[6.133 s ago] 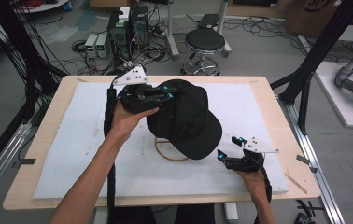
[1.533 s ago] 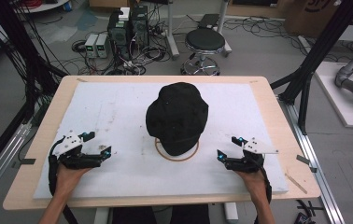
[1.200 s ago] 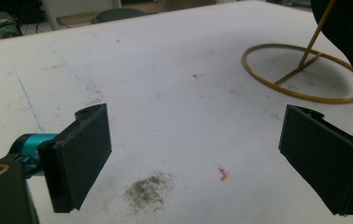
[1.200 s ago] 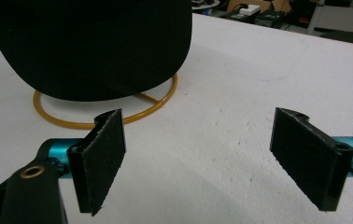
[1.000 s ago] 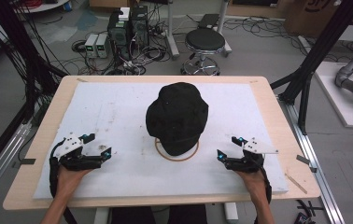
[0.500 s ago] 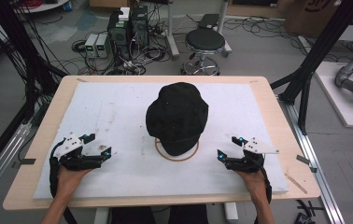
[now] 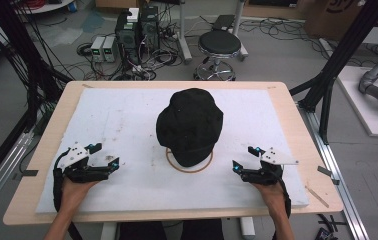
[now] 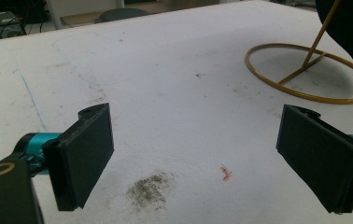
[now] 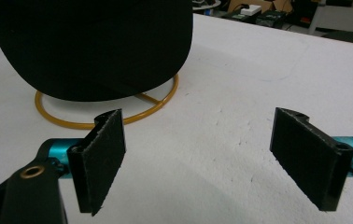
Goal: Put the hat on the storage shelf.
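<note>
A black cap [image 7: 190, 125] sits on a yellow wire stand [image 7: 173, 163] in the middle of the white mat, brim toward the near edge. The stand's ring [image 8: 305, 95] and the cap's edge [image 8: 352, 32] appear at the upper right of the left gripper view. In the right gripper view the cap [image 9: 90, 42] covers the ring [image 9: 104, 122]. My left gripper [image 7: 108, 157] rests open on the mat at the near left, empty. Near the mat's front right, my right gripper [image 7: 243, 160] also stands open with nothing between its jaws.
The white mat [image 7: 102, 115] covers a wooden table [image 7: 297, 120]. A dark smudge [image 8: 149, 189] and a small orange scrap [image 8: 225, 173] lie on the mat before the left gripper. Behind the table stand a stool [image 7: 219, 45] and electronics boxes [image 7: 136, 27].
Earlier my left gripper was up at the cap, which lay tilted on the stand. Now the cap sits squarely on the stand and the left gripper rests at the near left. The last second shows no motion.
</note>
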